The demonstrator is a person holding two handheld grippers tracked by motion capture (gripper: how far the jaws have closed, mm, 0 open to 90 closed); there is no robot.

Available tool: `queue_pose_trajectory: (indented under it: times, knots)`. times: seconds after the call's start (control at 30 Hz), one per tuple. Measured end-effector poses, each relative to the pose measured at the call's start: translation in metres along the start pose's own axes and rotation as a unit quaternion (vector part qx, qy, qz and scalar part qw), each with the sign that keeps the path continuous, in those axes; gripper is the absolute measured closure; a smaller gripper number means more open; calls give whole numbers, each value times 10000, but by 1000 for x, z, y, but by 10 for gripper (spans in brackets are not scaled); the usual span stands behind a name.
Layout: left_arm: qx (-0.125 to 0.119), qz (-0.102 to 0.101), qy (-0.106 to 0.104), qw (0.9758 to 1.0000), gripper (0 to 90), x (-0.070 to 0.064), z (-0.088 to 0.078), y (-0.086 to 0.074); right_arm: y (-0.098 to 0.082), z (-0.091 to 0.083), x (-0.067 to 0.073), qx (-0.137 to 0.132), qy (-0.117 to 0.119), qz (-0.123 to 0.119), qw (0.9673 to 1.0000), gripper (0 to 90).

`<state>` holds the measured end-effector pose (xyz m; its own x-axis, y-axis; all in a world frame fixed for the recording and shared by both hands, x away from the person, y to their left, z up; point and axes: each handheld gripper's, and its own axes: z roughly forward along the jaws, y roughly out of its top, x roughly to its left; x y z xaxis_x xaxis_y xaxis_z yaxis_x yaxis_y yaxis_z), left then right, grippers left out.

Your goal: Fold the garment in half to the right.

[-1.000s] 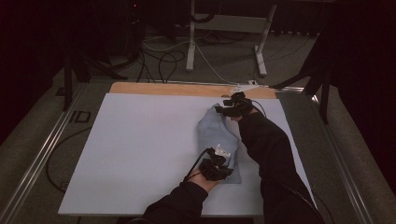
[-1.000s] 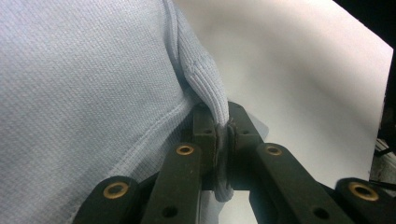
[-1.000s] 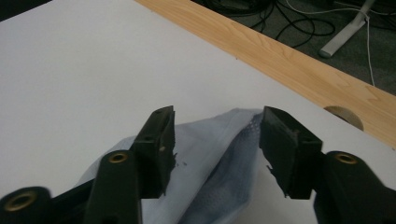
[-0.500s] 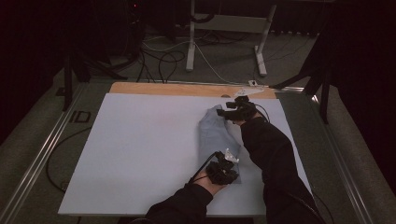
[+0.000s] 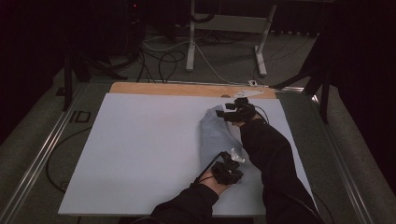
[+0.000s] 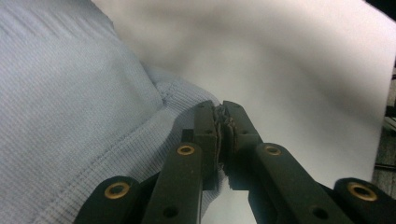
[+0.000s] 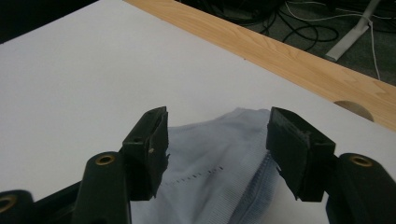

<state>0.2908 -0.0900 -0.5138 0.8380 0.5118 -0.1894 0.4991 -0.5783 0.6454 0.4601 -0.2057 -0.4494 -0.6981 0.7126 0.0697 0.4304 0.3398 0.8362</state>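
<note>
Now | left gripper (image 6: 223, 122): jaws pinching ribbed hem of cloth (image 5: 215, 135) | right gripper (image 7: 217, 140): jaws just been opening, spread over cloth's far end, nothing gripped | cloth: flat on white board (image 5: 140, 149), right side

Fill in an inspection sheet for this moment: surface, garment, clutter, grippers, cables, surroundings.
Surface: white rectangular board on a wooden table.
Job's things: pale blue knitted garment lying on the board's right side.
Clutter: nothing seen.
Grippers: left hand-held gripper shut on the garment's ribbed hem; right hand-held gripper open above the garment's far end.
Cables: loose cables on the floor beyond the table.
Surroundings: dark room, white metal stand.
</note>
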Motion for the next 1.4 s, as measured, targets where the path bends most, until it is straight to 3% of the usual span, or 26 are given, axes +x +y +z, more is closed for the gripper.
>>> queue_pose_trajectory:
  times: [0.37,0.5,0.6,0.7,0.8,1.0,1.27,1.4]
  knots:
    - [8,17,-234,9997,771,0,6,-3,-6,2,-1,9,48,93,9999,333]
    - [16,87,-286,9996,721,-3,4,-3,-7,0,-1,-45,91,84,9999,249]
    - [19,147,-319,9994,708,-7,3,-3,-6,-1,-2,-105,43,191,9998,121]
    - [-17,155,-371,9992,707,-8,2,-3,-5,-2,-4,-155,13,323,9994,114]
    - [-67,142,-456,9988,690,-8,-1,-3,-6,-3,-3,-134,62,273,9995,105]
    - [-376,325,-395,9980,461,-8,-13,0,-4,-6,1,-120,130,215,9996,100]
    - [-836,416,-640,9936,406,1,-39,3,-4,-13,3,-188,150,176,9996,100]
    - [-1005,479,-657,9916,371,10,-50,3,-5,-14,5,-197,154,147,9996,100]
